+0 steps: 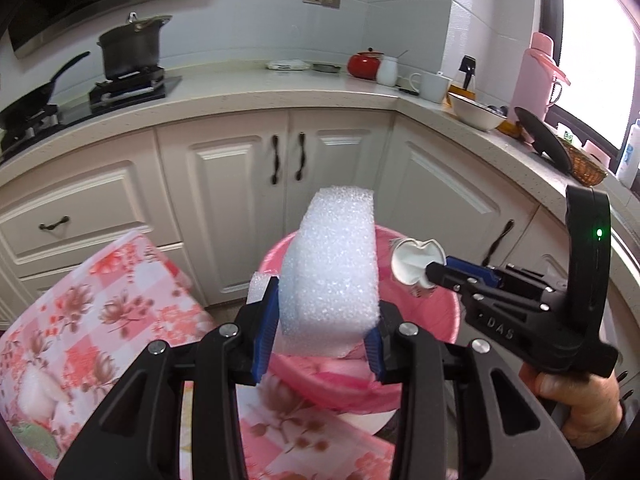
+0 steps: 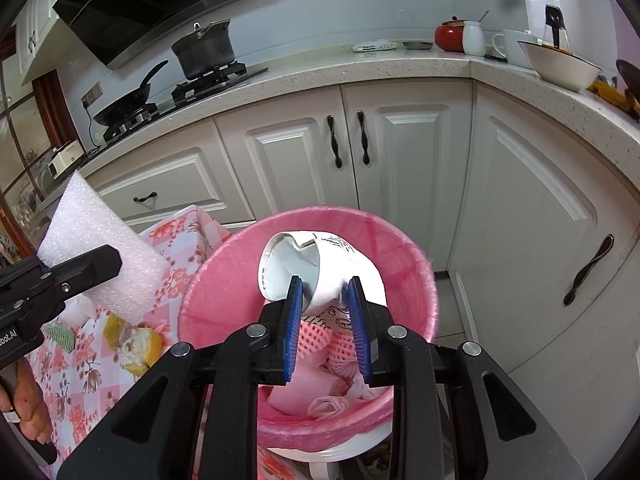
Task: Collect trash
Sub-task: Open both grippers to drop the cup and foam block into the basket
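My left gripper [image 1: 324,312] is shut on a thick white foam block [image 1: 330,264] and holds it above the near rim of the pink-lined trash bin [image 1: 444,316]. The foam also shows in the right wrist view [image 2: 100,248], at the left over the table. My right gripper [image 2: 326,300] is shut on a crushed white paper cup [image 2: 316,264] and holds it over the bin's opening [image 2: 400,248]. In the left wrist view the cup [image 1: 416,260] hangs over the bin's right side. Pink foam netting and paper [image 2: 320,384] lie inside the bin.
A table with a pink floral cloth [image 1: 100,320] stands left of the bin. A yellow food scrap [image 2: 134,344] and a green-striped scrap [image 2: 62,336] lie on it. White cabinets [image 2: 400,152] and a countertop with pots and bowls stand behind.
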### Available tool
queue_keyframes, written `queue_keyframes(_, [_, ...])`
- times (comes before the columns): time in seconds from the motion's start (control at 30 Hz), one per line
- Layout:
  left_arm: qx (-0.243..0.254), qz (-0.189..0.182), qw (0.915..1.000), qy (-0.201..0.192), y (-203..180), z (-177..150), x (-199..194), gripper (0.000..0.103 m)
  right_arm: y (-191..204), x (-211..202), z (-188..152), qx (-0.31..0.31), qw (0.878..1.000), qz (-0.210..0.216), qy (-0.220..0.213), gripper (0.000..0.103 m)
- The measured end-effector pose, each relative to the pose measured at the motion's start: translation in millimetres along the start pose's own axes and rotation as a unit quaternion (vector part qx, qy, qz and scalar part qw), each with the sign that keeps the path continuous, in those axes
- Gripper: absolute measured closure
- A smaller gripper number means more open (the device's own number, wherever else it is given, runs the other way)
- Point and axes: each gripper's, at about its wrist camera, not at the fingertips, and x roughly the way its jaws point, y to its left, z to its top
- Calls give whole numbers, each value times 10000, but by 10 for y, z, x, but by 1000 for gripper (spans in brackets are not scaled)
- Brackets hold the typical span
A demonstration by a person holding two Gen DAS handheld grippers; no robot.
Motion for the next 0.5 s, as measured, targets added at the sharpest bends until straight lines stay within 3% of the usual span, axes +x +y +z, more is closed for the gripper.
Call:
queue_keyframes(0.2, [-63, -245, 9996, 132, -94, 60, 186, 66, -141, 21, 5, 202, 9998, -54, 41, 77])
queue_keyframes(0.27, [-103, -304, 9993, 171, -99, 78, 231, 56, -176, 21, -3, 248, 9997, -76, 46, 76])
queue_keyframes(0.3, [-118, -293, 9994, 172, -100, 83, 248, 45, -189, 22, -5, 263, 9996, -82, 51, 74])
queue_keyframes(0.43, [-114, -240, 9995, 194, -95, 70, 267, 44, -230, 4, -21, 322, 9994, -133, 20, 51])
queue_keyframes(0.5, [-146, -222, 9995, 175, -68, 58, 246, 43, -247, -23, -33, 351, 9992, -164, -29, 46])
